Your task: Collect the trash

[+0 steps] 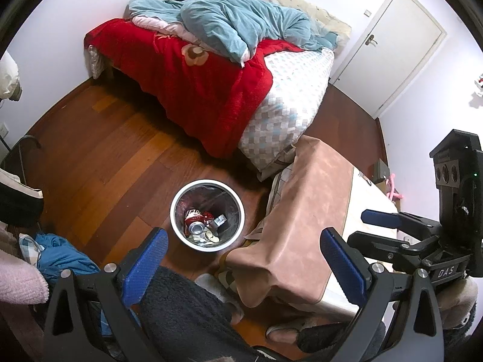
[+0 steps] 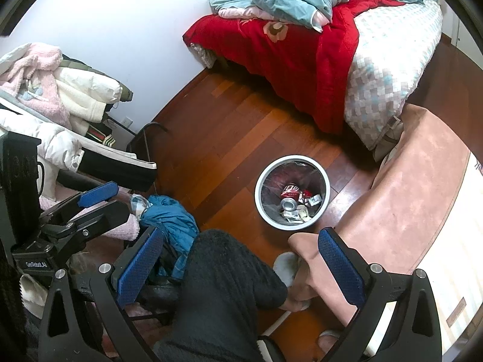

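Bin [image 1: 181, 226] between bed [image 1: 211, 90] and table [image 1: 302, 211].

"DAS" on right gripper [image 1: 381, 220]; "GenRobot.AI" on left gripper [image 2: 97, 195]

Left tool [image 1: 244, 268] wide apart above white bin [image 1: 181, 226] with crushed cans [image 1: 197, 226].

Home bedroom, lived-in. Unmade bed [image 1: 283, 102] against white wall, with red floral blanket [image 1: 193, 81] and rumpled teal duvet [image 1: 235, 21] on checkered sheet. Reddish wood plank floor [image 1: 99, 150]. White interior door [image 1: 395, 45] with lever handle in far corner. Coats and pink fleece piled on rack [image 2: 60, 96] by wall. Small white waste bin [image 1: 207, 214] on floor holding crushed cans. Table under pinkish-brown cloth [image 1: 302, 211] beside bed.
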Available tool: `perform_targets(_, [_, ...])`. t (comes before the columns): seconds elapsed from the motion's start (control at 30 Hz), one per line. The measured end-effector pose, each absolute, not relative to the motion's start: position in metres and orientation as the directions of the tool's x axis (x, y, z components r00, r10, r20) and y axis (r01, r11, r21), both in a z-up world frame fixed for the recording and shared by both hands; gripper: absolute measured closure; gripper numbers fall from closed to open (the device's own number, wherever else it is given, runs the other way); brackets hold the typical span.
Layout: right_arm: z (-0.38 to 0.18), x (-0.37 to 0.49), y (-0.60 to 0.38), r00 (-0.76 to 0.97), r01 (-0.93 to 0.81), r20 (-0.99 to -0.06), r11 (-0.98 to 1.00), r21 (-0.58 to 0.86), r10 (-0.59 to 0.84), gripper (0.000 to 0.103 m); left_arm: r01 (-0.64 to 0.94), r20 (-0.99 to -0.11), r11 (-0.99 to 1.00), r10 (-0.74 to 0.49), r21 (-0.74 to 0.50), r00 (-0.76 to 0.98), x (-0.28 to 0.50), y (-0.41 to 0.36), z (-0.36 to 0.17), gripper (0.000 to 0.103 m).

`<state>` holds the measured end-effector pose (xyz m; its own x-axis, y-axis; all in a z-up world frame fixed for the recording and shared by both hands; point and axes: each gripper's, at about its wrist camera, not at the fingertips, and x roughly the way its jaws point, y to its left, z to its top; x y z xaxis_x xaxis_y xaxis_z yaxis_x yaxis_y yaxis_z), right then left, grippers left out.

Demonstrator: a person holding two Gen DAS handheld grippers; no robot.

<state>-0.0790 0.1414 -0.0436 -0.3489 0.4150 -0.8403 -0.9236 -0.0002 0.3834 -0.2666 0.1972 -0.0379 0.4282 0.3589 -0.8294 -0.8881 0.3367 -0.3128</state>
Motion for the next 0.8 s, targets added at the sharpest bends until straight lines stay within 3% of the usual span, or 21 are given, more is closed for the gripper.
perform_targets(0.8, [-0.041,-0.072,0.129,-0.353,-0.926,-0.847,-0.018,0.377,0.397,0.0,-0.875,-0.83,0.364,0.338,-0.319,0.443,-0.27,0.202,-0.039,0.0])
